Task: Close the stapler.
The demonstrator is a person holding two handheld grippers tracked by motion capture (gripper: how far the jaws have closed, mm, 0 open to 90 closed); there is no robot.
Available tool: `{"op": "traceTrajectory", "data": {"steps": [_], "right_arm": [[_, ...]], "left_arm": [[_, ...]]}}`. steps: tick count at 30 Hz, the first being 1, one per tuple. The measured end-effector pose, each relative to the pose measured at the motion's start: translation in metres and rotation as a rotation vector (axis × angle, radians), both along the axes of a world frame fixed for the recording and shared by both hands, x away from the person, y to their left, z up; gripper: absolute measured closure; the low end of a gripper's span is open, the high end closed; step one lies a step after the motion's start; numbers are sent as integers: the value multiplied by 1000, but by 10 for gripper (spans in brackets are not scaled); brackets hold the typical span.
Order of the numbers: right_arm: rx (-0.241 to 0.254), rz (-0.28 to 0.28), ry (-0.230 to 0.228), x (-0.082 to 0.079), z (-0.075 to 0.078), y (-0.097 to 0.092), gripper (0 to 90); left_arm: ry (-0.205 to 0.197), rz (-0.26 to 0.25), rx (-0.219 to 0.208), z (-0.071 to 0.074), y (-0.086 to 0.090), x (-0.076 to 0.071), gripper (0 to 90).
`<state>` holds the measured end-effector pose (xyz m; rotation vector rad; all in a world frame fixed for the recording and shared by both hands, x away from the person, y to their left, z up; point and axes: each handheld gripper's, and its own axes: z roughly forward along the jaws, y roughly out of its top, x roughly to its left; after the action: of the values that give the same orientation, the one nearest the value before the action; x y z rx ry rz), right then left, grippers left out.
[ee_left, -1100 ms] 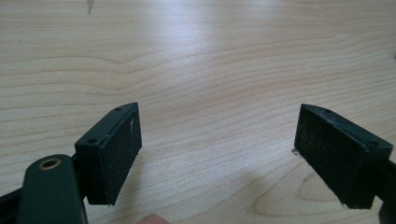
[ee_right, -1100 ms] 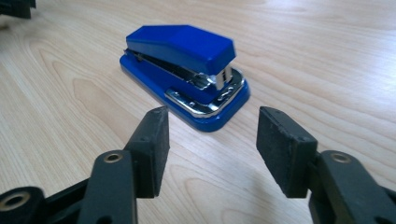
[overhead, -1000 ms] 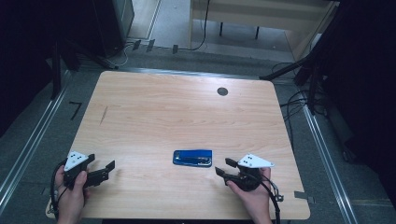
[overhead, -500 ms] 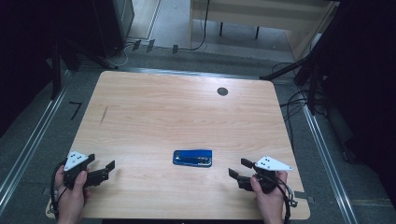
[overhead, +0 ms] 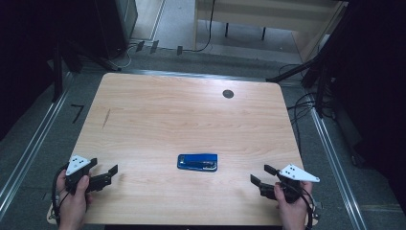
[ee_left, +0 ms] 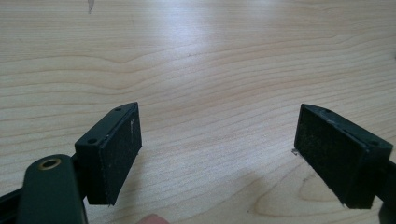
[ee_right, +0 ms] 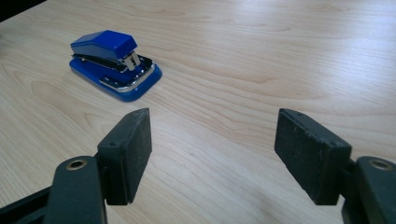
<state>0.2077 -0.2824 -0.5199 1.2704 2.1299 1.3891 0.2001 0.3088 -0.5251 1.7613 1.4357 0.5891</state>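
Grippers both at the near edge of the table [overhead: 191, 115], one in each hand, jaws wide apart and empty. Left gripper [overhead: 106, 175] sits near the left corner, pads facing bare wood; in its own view nothing lies between or ahead of the jaws. Right gripper [overhead: 261, 178] sits near the right corner, tips aimed inward toward the middle.

Stapler [overhead: 197, 162], blue, lies flat on its base, closed, ahead and to the left of the right gripper, well apart from it. From the left gripper it is off to the right and farther away. In the right gripper view the stapler [ee_right: 114, 63] shows up-left of the jaws, its open mouth end toward the camera, chrome magazine visible under the blue top.

Step in hand looks like a reach for the stapler, not yet closing. Right gripper is the nearer one, so it is the likely picker.

To do it well:
- swing the right gripper left so the stapler sits centred between the pads
- come in low, along the table
- clamp across the two long sides, mid-body, not top-to-bottom, or it may fire or squirm
- keep jaws wide until both pads flank it.

Beyond the stapler: bare wood, then a dark round hole [overhead: 228, 94] near the far edge.
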Motion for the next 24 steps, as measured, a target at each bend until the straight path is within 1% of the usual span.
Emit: {"op": "traceTrajectory", "data": {"steps": [7,12,21,24], "right_arm": [[-8,-25,2,-5,-1,-15,258],[-24,-40,-3,-9,-3,-29,227],[-38,-86,16,-16,-9,-55,155],[-41,-97,20,-18,-12,-64,146]], "left_arm": [[-1,0,1,0,0,0,155],[-1,-1,1,0,0,0,155],[1,0,2,0,0,0,154],[1,0,2,0,0,0,155]]}}
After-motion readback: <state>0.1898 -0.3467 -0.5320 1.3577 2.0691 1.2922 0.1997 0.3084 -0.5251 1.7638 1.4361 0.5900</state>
